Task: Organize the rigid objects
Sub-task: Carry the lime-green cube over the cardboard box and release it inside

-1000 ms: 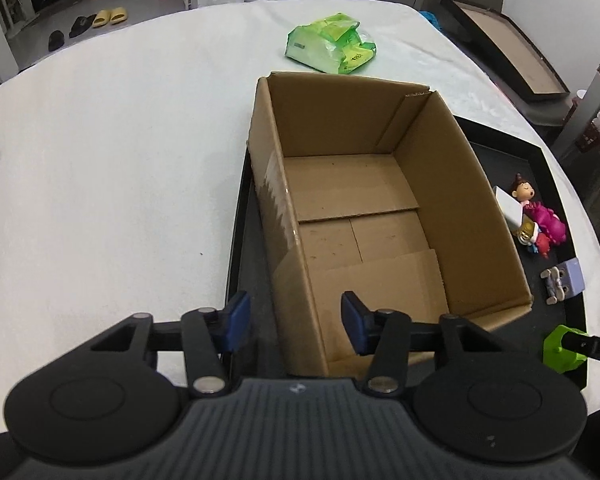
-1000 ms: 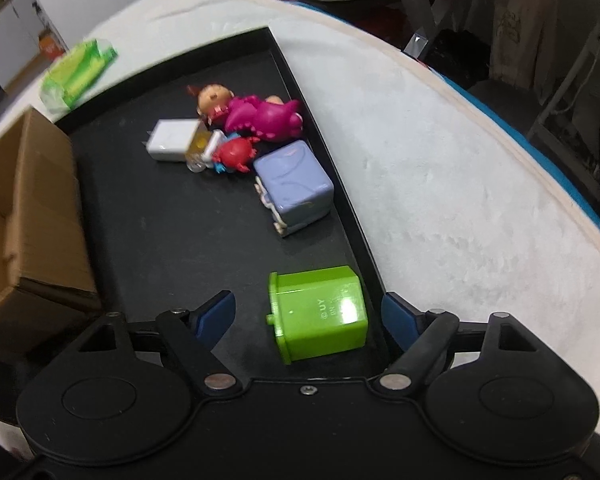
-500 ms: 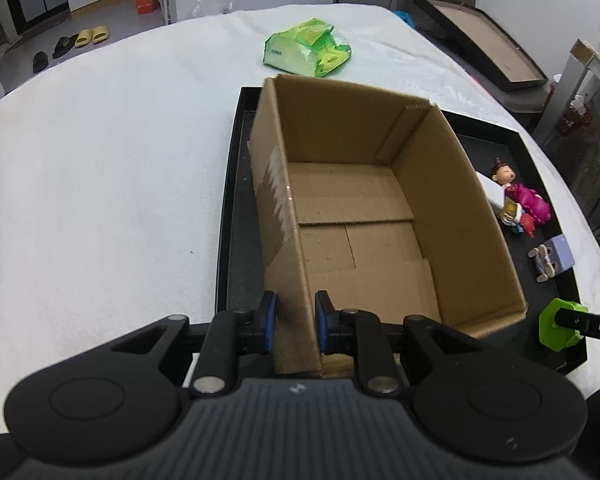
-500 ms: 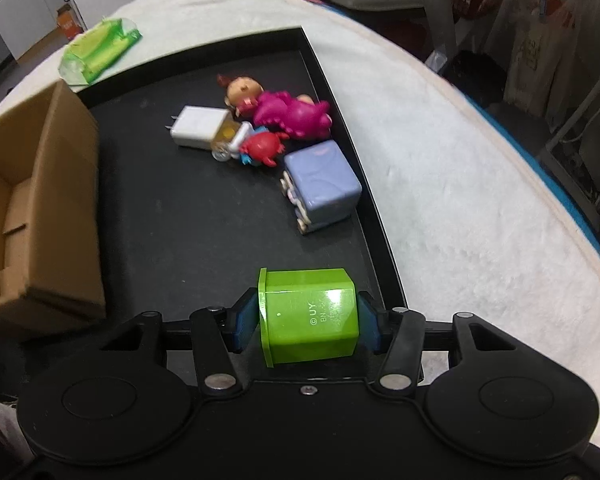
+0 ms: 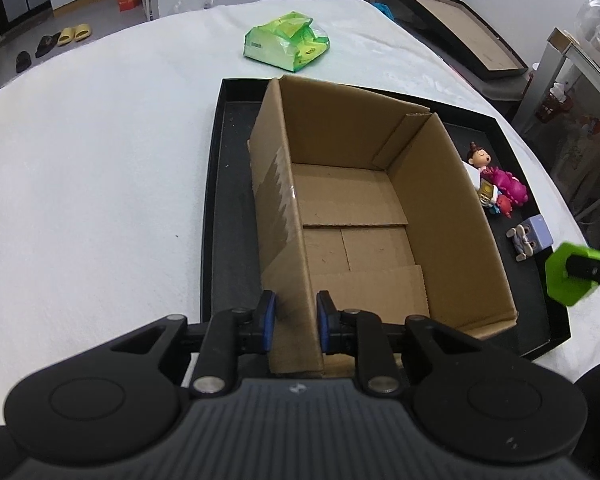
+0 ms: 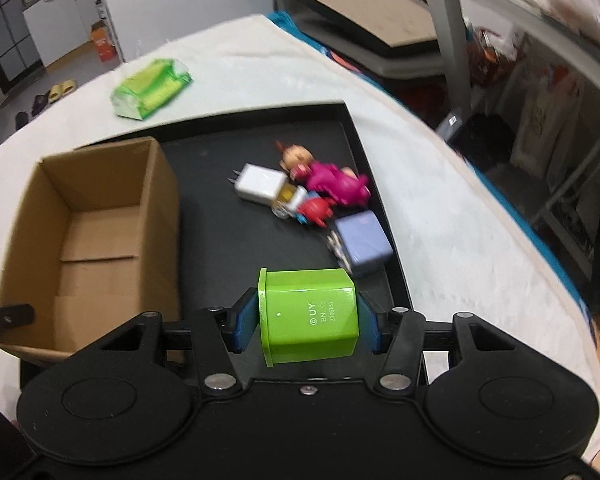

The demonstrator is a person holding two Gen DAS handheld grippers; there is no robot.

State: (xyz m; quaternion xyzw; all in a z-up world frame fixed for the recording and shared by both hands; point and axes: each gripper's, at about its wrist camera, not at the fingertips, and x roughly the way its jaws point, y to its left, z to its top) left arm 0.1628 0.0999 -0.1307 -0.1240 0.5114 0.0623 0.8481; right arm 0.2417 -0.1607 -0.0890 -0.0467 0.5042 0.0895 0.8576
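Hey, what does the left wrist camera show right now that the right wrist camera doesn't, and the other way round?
Only the left wrist view shows the left gripper clamped on the cardboard box's near wall.

Only the right wrist view shows the printed lettering on the green block, gripped between the right gripper's pads, and the white charger's prongs.

Both show the empty box, black tray, toy pile, purple cube and green packet.

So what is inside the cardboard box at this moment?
Nothing shows inside the cardboard box, only its folded bottom flaps. The nearest strip of floor, behind the near wall and the left gripper, is covered, so I cannot see it.
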